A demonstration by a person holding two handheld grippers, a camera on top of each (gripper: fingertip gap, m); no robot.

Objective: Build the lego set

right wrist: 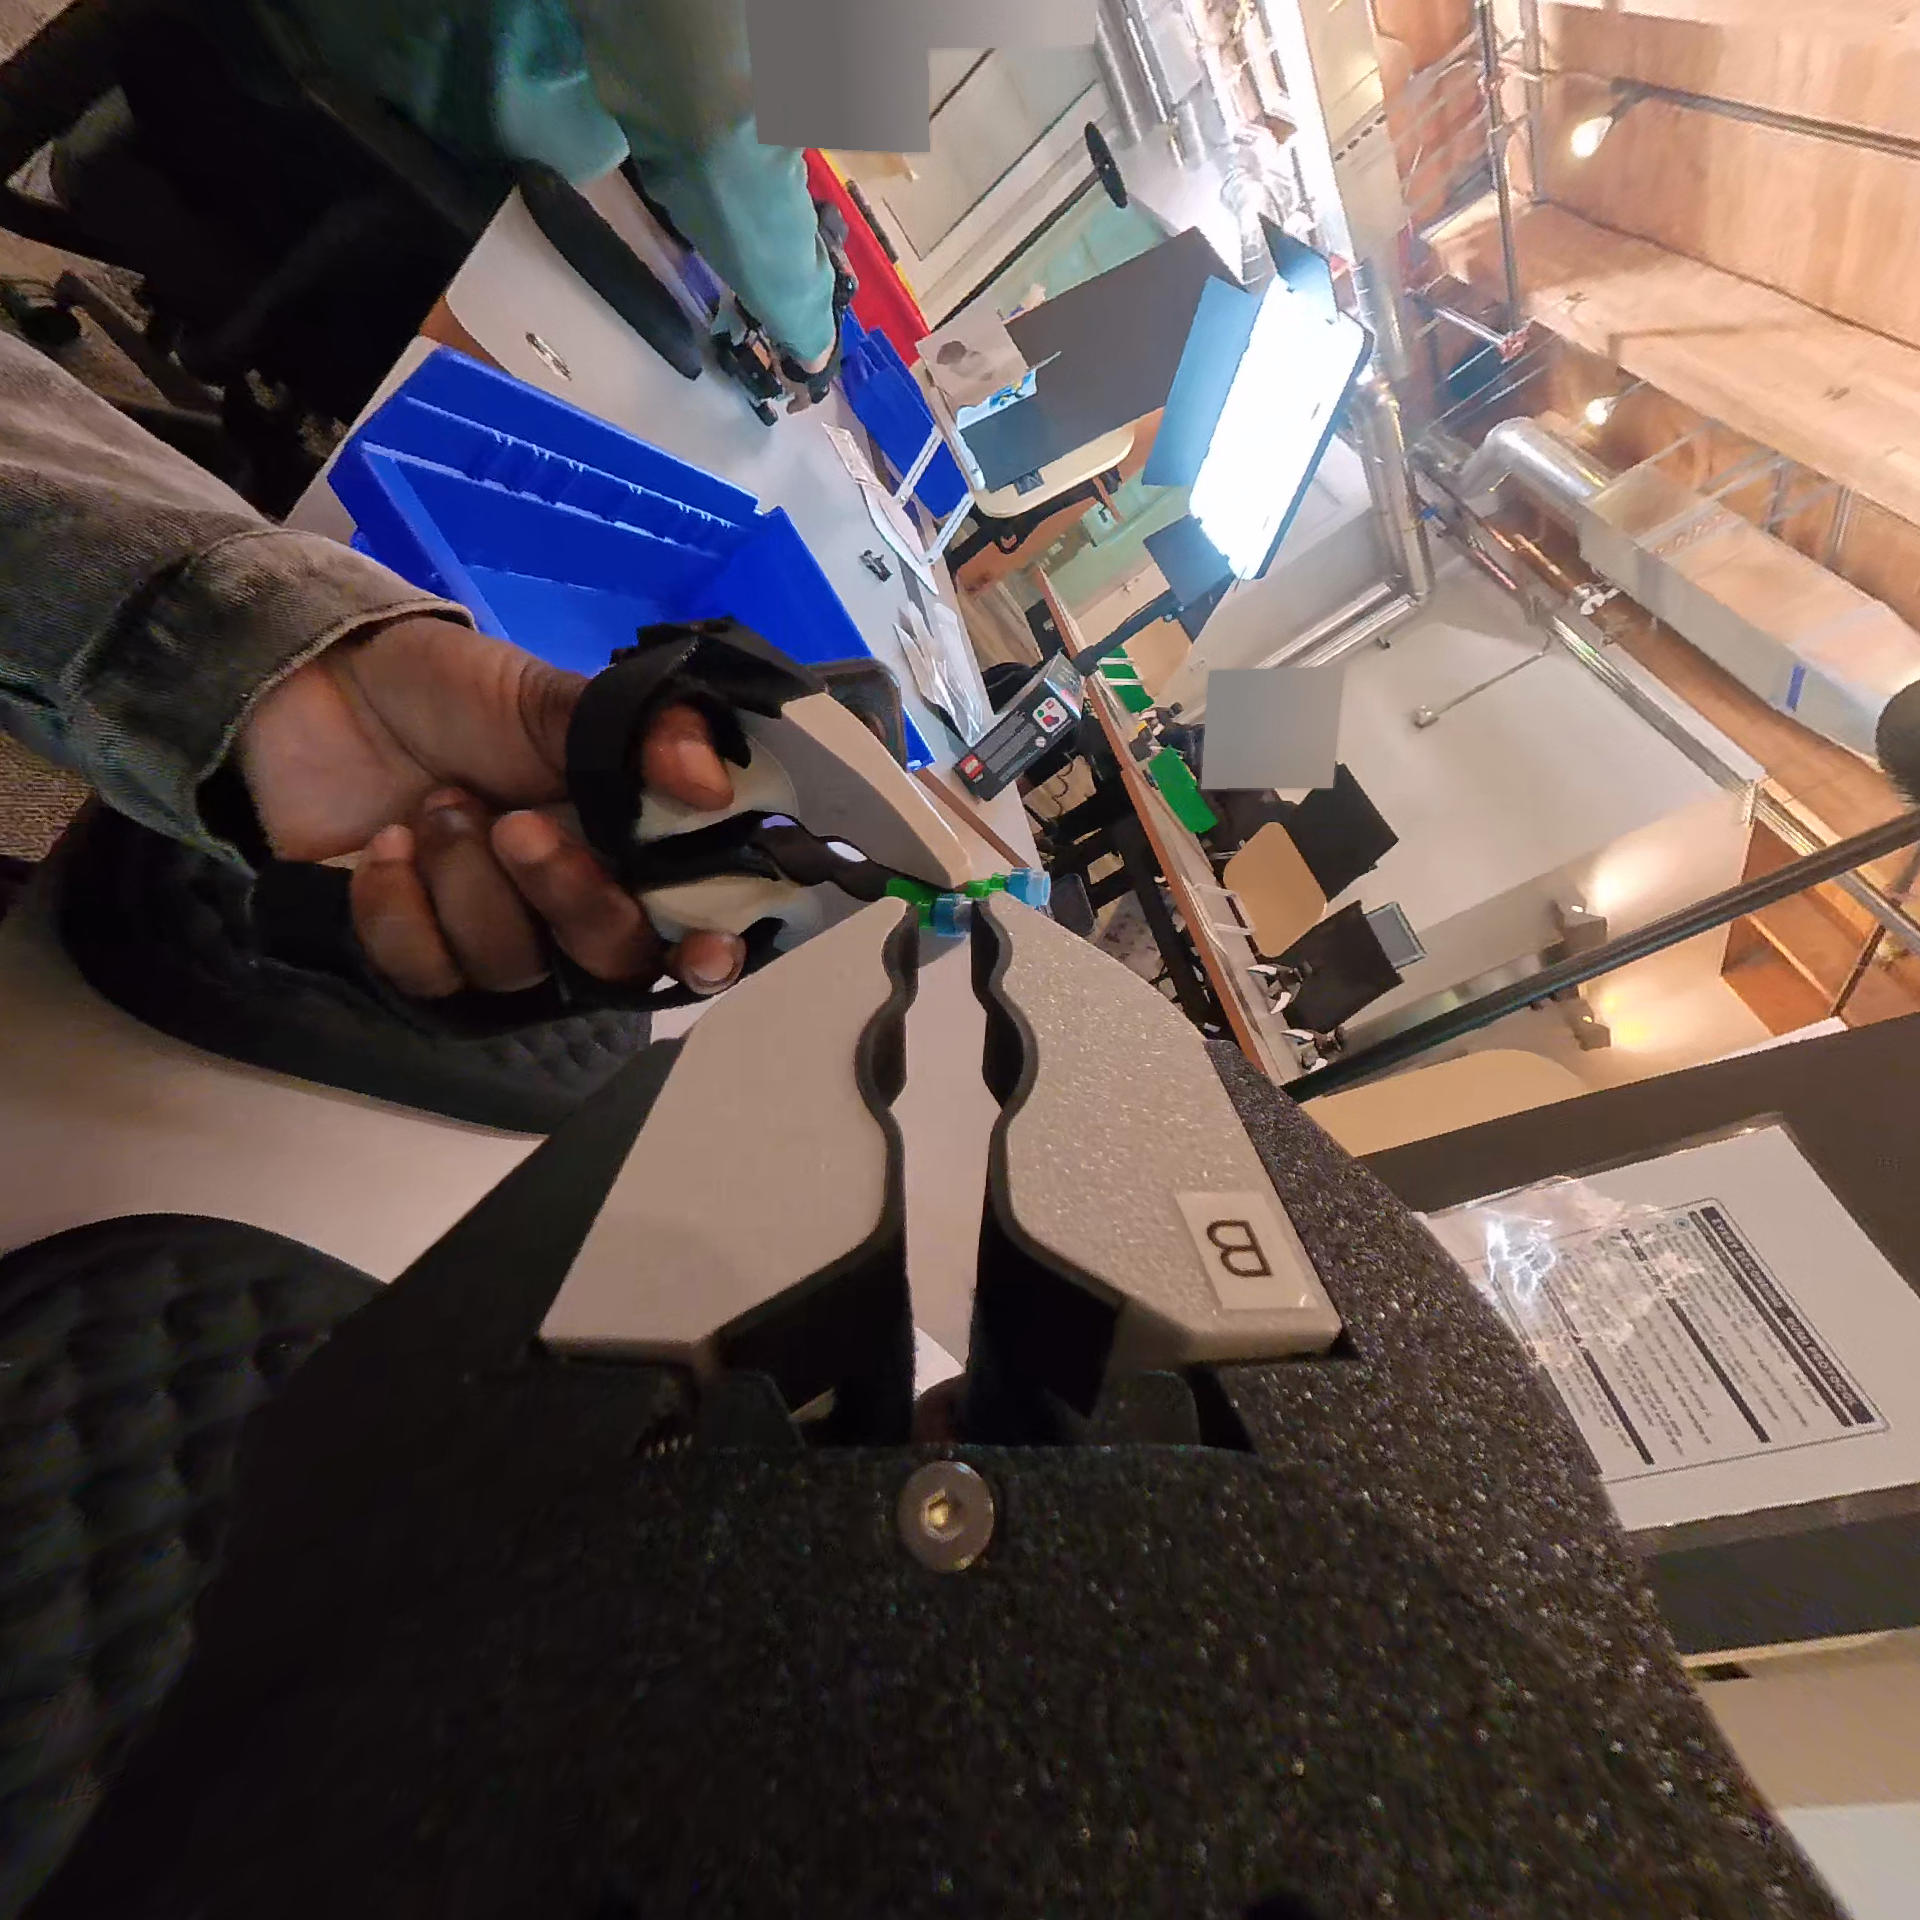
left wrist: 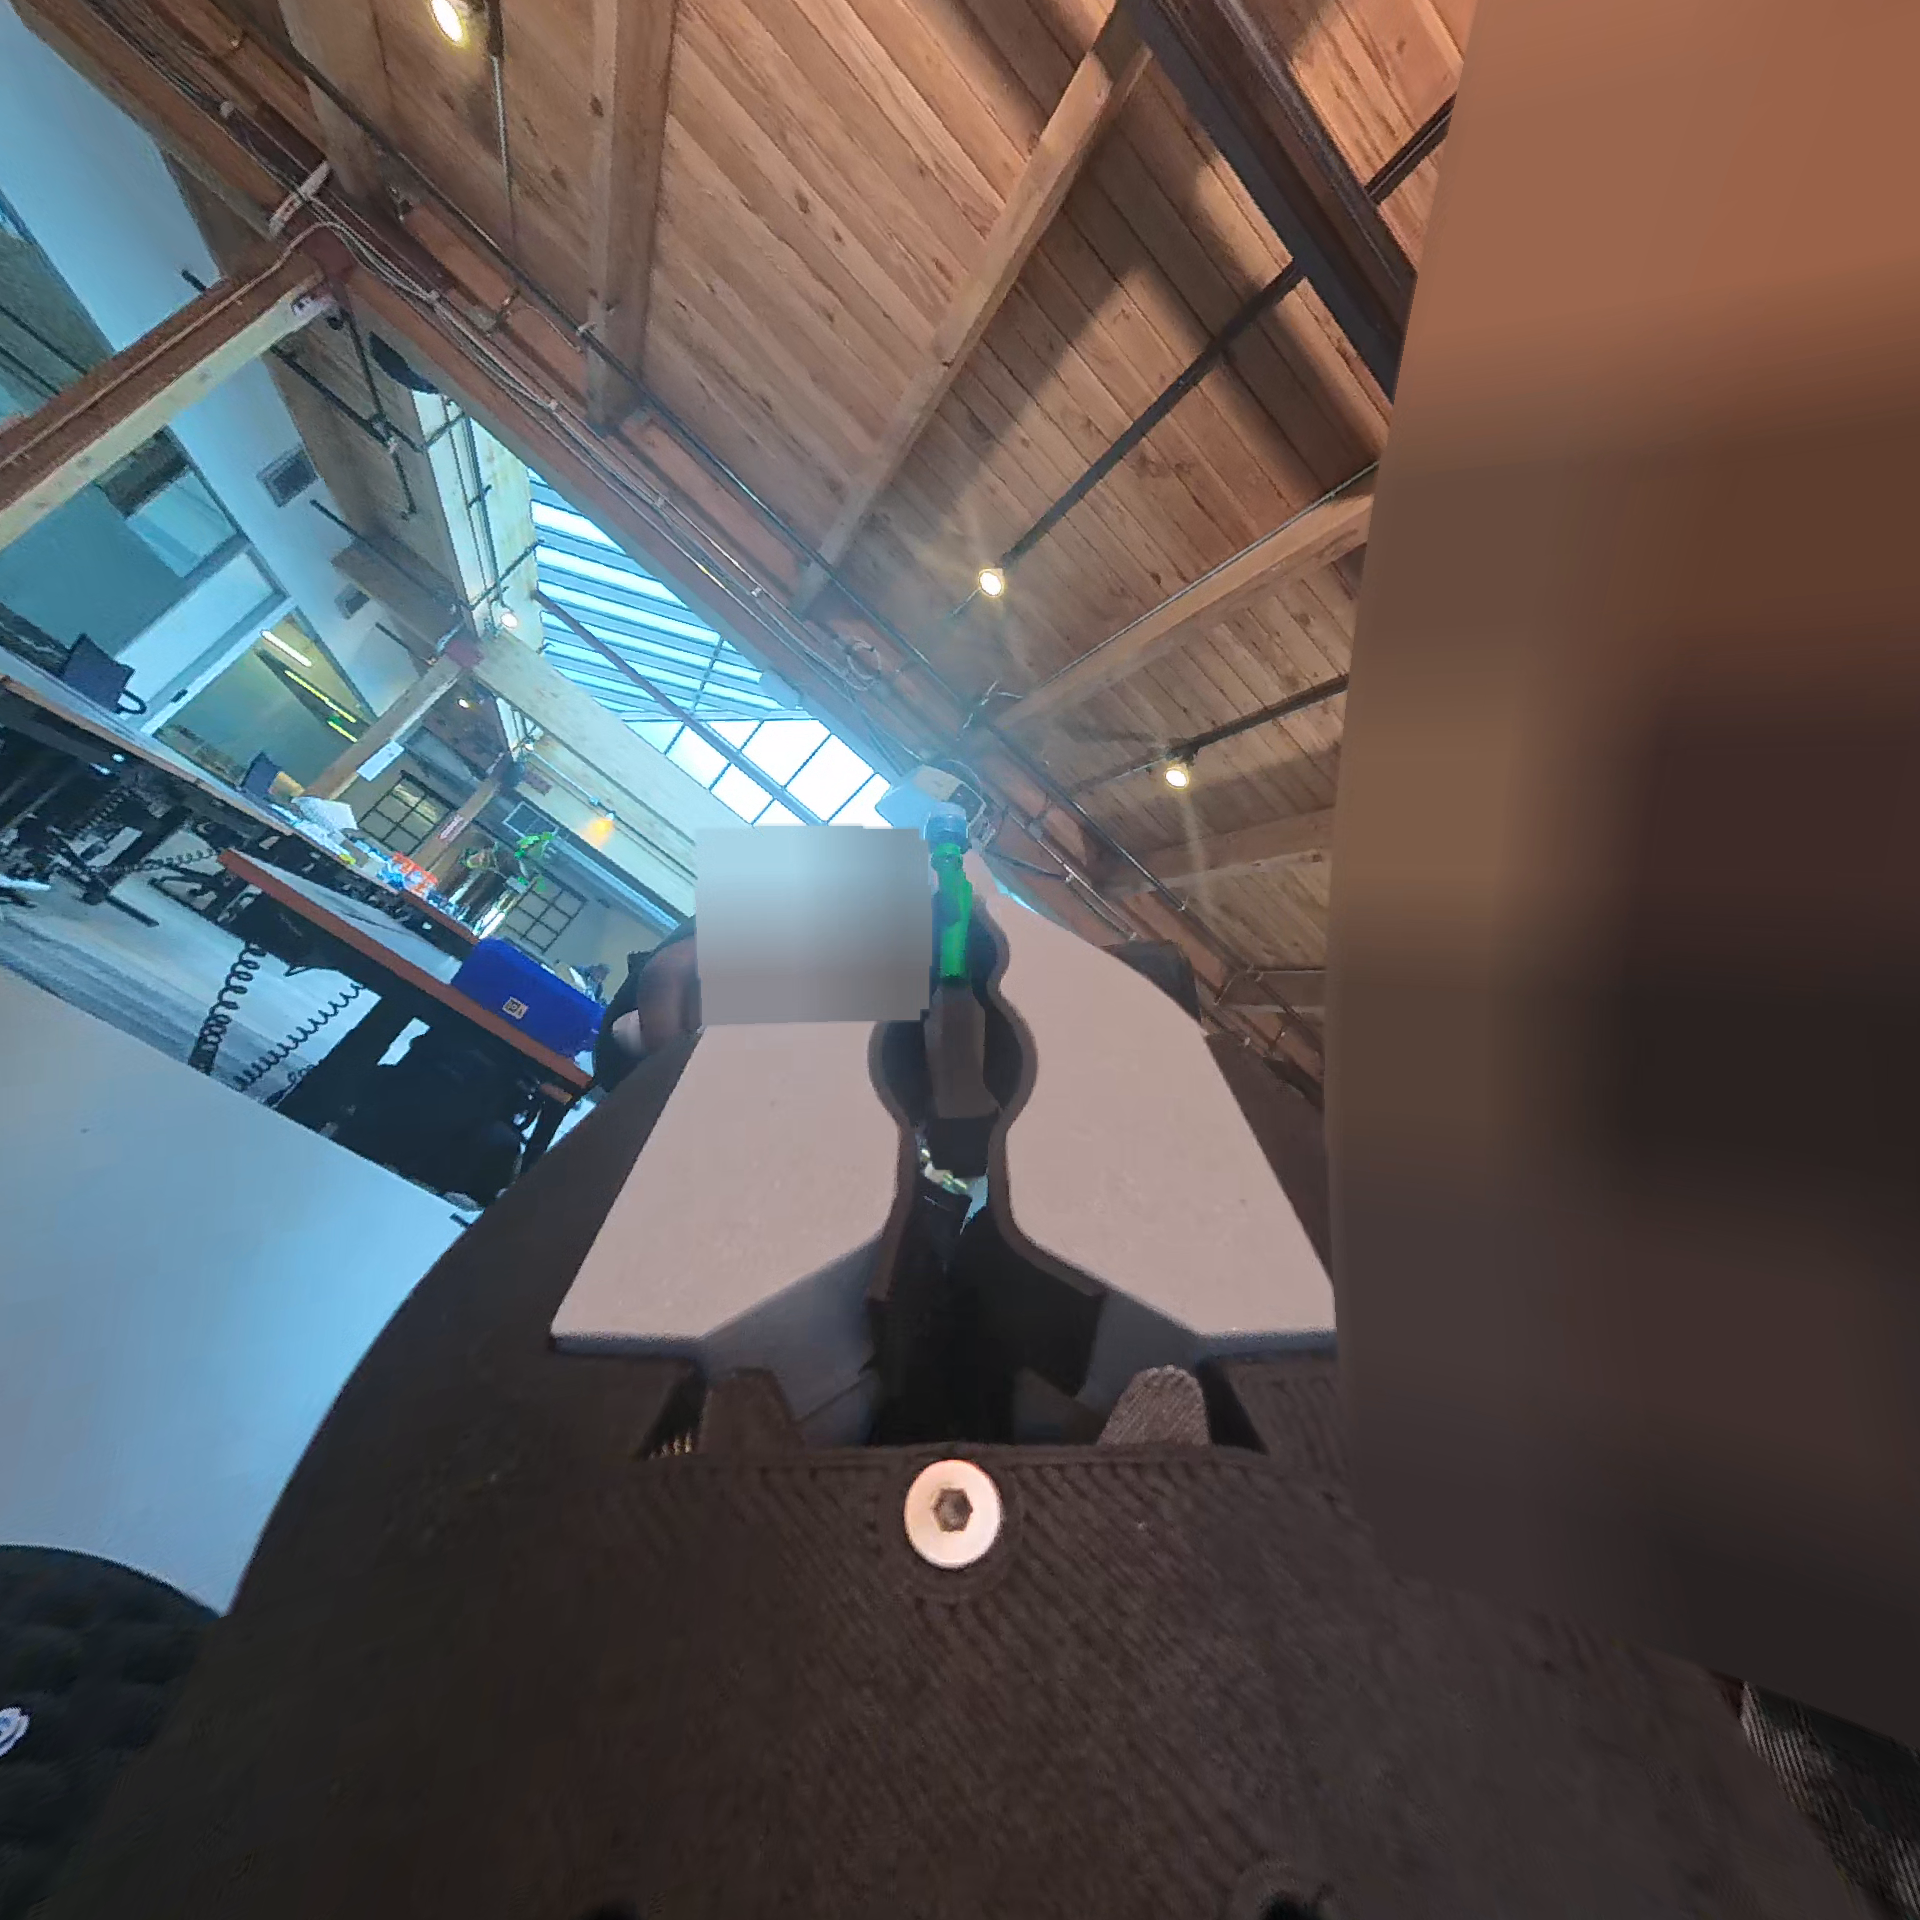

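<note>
In the left wrist view my left gripper (left wrist: 951, 987) points up at the ceiling. It is shut on a thin green lego piece (left wrist: 950, 920) with a blue cap that sticks out past the fingertips. In the right wrist view a hand holds that left gripper (right wrist: 961, 883) just above my right gripper (right wrist: 945, 920). The green lego piece (right wrist: 987, 888) lies crosswise between them, with a blue cap (right wrist: 1031, 885) at its right end. My right gripper's tips are closed on a small blue lego piece (right wrist: 951, 914) under the green one.
Blue bins (right wrist: 582, 530) stand on the white table (right wrist: 208, 1122) behind the hand. A lego box (right wrist: 1013, 738) lies at the table's far edge. Another person's teal sleeve (right wrist: 727, 208) reaches over the far table. A black stand with a printed sheet (right wrist: 1683, 1330) is at the right.
</note>
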